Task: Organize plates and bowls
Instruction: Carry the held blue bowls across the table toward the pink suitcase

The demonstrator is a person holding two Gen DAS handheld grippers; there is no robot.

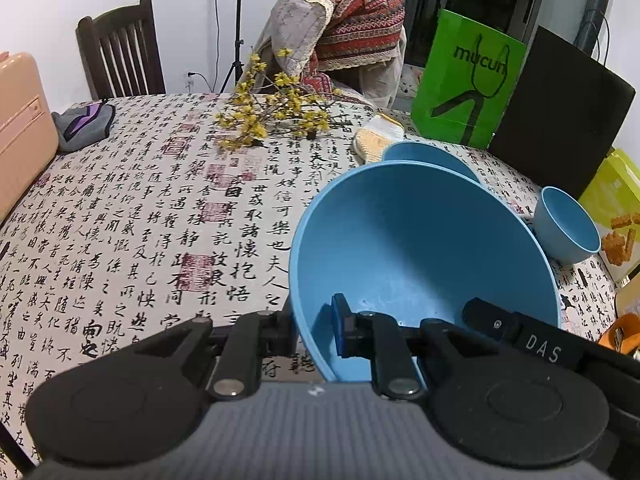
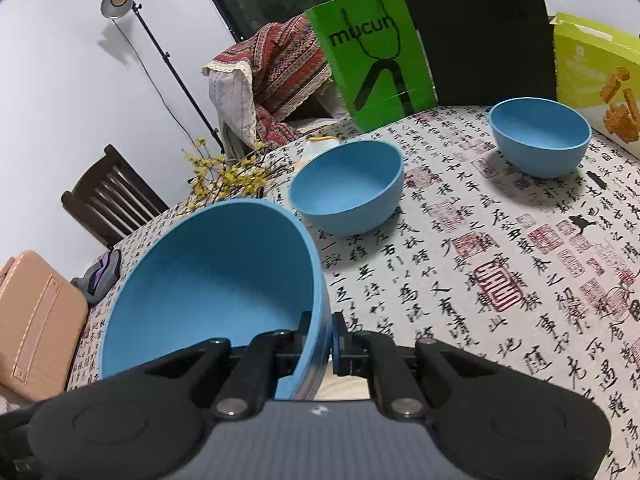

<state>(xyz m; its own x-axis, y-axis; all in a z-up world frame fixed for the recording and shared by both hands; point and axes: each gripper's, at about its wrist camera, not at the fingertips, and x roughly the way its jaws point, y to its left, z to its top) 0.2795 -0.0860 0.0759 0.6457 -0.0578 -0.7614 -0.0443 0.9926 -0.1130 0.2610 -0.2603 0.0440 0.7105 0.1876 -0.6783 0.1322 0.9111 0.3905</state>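
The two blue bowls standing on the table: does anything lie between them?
No, only bare calligraphy-printed tablecloth separates the middle bowl and the far-right bowl; the right wrist view shows it plainly.

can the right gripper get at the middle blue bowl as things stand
Probably not yet: the right gripper is shut on the large blue bowl. The table path to the middle blue bowl looks free.

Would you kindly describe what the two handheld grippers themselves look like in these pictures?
Both look alike. The left gripper and the right gripper each have a ribbed grey body, matte black linkage arms with silver pivot bolts, and round black discs on either side. The jaws carry blue pads. A black part beside the left gripper, on its right in the left wrist view, bears white letters "DAS". No cables, sleeves or hands show.
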